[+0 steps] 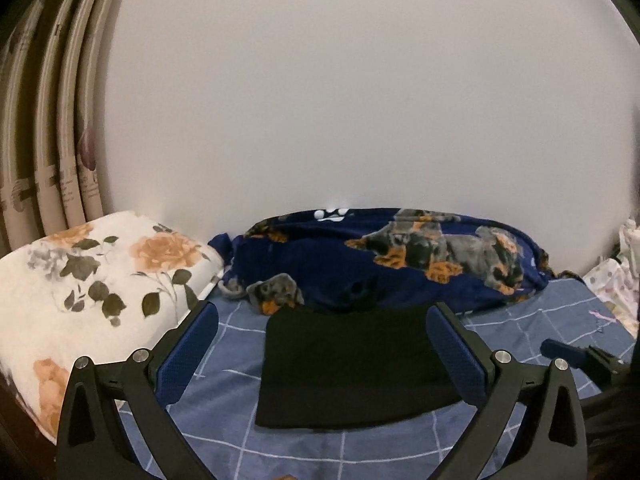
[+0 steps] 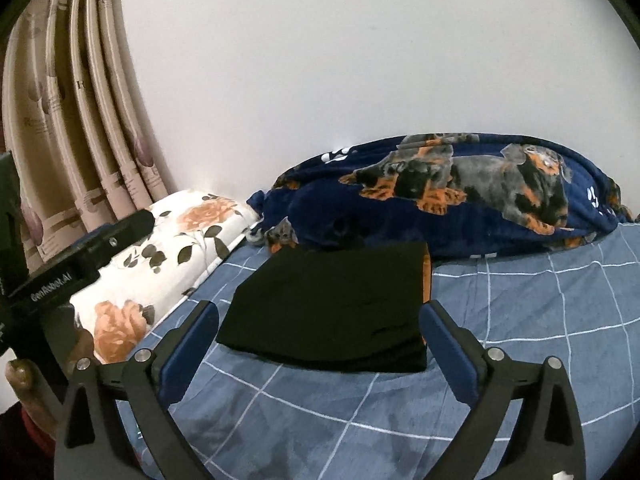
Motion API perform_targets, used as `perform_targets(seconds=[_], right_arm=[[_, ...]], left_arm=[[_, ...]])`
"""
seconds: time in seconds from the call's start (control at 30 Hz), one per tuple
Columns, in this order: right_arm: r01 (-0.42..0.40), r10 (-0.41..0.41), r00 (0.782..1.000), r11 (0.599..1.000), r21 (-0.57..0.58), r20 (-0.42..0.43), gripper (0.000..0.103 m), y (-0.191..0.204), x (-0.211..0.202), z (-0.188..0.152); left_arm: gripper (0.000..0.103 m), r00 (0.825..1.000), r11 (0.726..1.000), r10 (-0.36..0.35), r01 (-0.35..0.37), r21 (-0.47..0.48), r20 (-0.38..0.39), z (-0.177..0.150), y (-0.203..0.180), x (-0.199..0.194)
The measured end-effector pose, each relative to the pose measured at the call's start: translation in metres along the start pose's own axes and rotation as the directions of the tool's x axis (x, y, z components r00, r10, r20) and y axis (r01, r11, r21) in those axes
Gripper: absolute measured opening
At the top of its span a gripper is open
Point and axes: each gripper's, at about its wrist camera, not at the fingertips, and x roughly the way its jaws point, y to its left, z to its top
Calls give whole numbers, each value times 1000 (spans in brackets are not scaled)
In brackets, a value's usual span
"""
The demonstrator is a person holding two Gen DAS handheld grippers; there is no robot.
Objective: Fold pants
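The black pants (image 1: 352, 364) lie folded into a compact, flat rectangle on the bed (image 1: 520, 332), which is covered by a blue sheet with a white grid of lines. In the right wrist view the same pants (image 2: 332, 304) show an orange strip along their right edge, where the layers stack. Nothing presses on the fabric; it rests alone on the sheet.

The left tool (image 1: 322, 348) hangs above the near side of the pants with its blue-padded fingers (image 1: 188, 352) spread wide, released and grasping nothing; the pants only show through the gap between them. The right tool (image 2: 320, 352) is likewise released, its fingers (image 2: 452, 356) wide apart over the near edge of the pants and clear of the cloth. Each tool also shows in the other's view: the right tool's tip at the right edge of the left view, and the left tool's black body at the left of the right view.

Just behind the pants, against the white wall (image 1: 360, 100), lies a bunched navy blanket (image 1: 400, 264) printed with dogs and paw marks; its front edge meets the far edge of the pants. To the left of it sits a white quilt with orange roses (image 1: 92, 280), and behind that hangs a beige curtain (image 2: 80, 120).
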Motion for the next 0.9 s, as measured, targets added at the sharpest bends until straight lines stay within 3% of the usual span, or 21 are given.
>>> perform_targets(seconds=[0.3, 0.63, 0.9], right_arm=[[1, -1, 1000, 1000, 4, 5, 101, 1, -14, -1], [15, -15, 1000, 1000, 5, -17, 101, 0, -19, -6], [40, -40, 998, 999, 1, -42, 102, 4, -21, -15]], left_arm=[[103, 999, 1000, -25, 25, 18, 27, -2, -13, -20], [103, 996, 999, -37, 38, 14, -86, -16, -21, -14], [103, 997, 1000, -2, 3, 8, -71, -24, -23, -19]])
